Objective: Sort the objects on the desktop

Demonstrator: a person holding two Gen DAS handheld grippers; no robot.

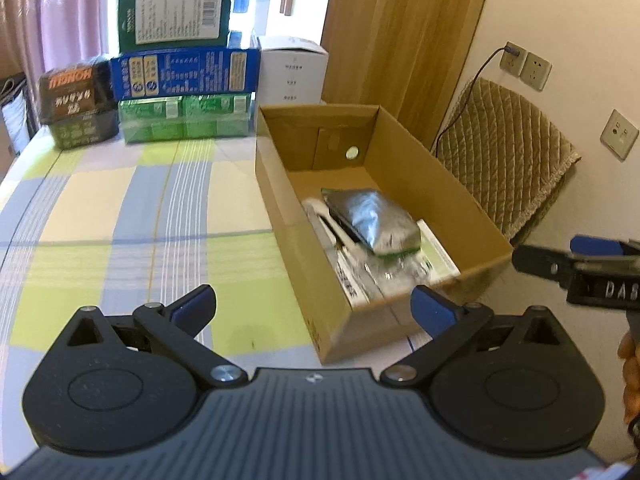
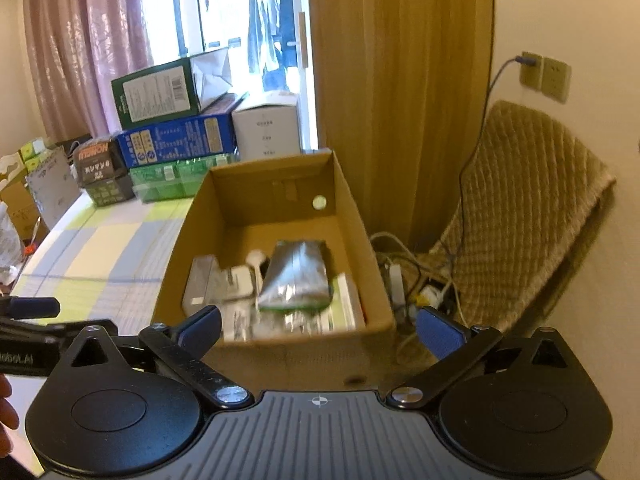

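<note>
Showing cables point(image 2: 416, 280) beside the cardboard box point(image 2: 372, 280), only the right view; both claws point(image 1: 312, 304) point(image 2: 318, 326) gape wide, empty.

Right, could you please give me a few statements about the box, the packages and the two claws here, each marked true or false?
1. The left claw is open and holds nothing. True.
2. The cardboard box is empty. False: a silver pouch lies in it on top of other packets.
3. The green box stands on top of the blue box. True.
4. The right claw is shut on the silver pouch. False: it is open, with nothing between its fingers.
5. The tablecloth is plain red. False: it is checked in yellow, green and blue.
</note>
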